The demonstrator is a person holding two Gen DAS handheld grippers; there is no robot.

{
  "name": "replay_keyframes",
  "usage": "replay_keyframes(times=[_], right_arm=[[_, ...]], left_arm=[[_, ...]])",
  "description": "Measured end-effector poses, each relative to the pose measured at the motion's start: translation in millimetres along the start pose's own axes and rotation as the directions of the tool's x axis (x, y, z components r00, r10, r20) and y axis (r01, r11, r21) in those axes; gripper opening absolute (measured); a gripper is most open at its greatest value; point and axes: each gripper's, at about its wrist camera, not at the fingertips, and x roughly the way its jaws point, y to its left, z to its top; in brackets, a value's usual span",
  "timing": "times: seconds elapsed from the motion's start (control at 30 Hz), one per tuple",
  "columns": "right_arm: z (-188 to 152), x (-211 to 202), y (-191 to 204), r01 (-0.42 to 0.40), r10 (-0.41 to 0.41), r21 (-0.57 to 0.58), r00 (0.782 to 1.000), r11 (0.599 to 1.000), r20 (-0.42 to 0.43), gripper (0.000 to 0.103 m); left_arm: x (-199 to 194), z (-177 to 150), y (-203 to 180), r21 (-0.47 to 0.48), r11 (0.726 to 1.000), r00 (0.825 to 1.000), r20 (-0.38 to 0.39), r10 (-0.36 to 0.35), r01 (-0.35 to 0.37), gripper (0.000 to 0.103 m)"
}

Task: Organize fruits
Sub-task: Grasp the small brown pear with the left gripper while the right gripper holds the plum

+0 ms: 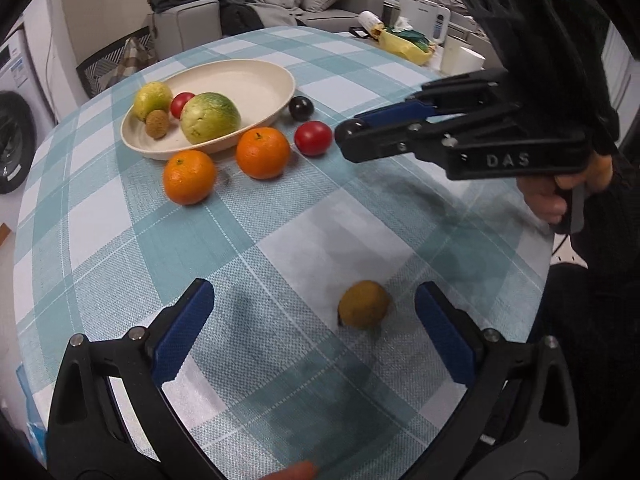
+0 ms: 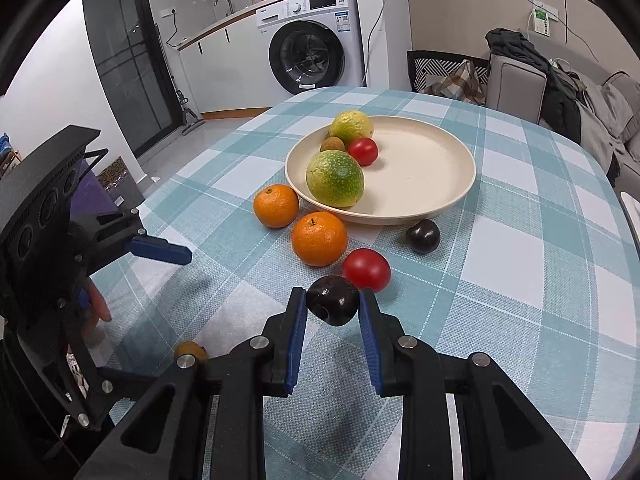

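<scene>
A cream bowl holds two green-yellow fruits, a red tomato and a small brown fruit. Two oranges, a red tomato and a dark plum lie on the cloth beside it. My right gripper is shut on another dark plum, held just above the cloth near the tomato; it also shows in the left wrist view. My left gripper is open, its fingers either side of a small brown-yellow fruit on the cloth, apart from it.
The round table has a teal checked cloth. At its far side stand a white cup, a yellow bag and a white appliance. A sofa, a chair and a washing machine stand beyond.
</scene>
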Motion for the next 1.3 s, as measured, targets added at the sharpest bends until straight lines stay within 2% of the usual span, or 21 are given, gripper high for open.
replay_keyframes(times=[0.1,0.27,0.4,0.43,0.57,0.8,1.1,1.3], right_arm=[[0,0,-1,-0.001,0.001,0.003,1.000,1.000,0.001,0.027],[0,0,-2,-0.001,0.001,0.007,1.000,1.000,0.000,0.027],[0,0,-2,-0.003,0.003,0.008,1.000,1.000,0.001,0.027],[1,0,-2,-0.004,0.004,0.008,1.000,1.000,0.001,0.027],[1,0,-2,-0.003,0.003,0.013,1.000,1.000,0.001,0.027],[1,-1,-3,-0.002,0.002,0.015,1.000,1.000,0.006,0.027],[2,-4,-5,-0.005,0.004,0.027,1.000,1.000,0.030,0.027],[3,-6,-2,-0.009,0.008,0.020,0.999,1.000,0.047,0.027]], left_arm=[[-2,-3,-2,0.014,1.000,1.000,0.002,-0.018,0.018,0.094],[6,-10,-10,0.062,0.998,0.999,-0.030,-0.017,0.019,0.063],[8,-13,-19,0.098,0.994,0.999,-0.030,-0.041,0.044,0.048],[8,-13,-20,0.106,0.993,0.998,-0.027,-0.052,0.054,0.040],[6,-16,-25,0.135,0.987,0.996,-0.019,-0.082,0.083,0.023],[5,-12,-19,0.102,0.991,0.996,0.002,-0.088,0.087,0.023],[-12,-2,7,-0.017,0.995,0.989,0.113,-0.095,0.098,0.023],[-17,7,18,-0.098,0.994,0.983,0.181,-0.031,0.050,0.023]])
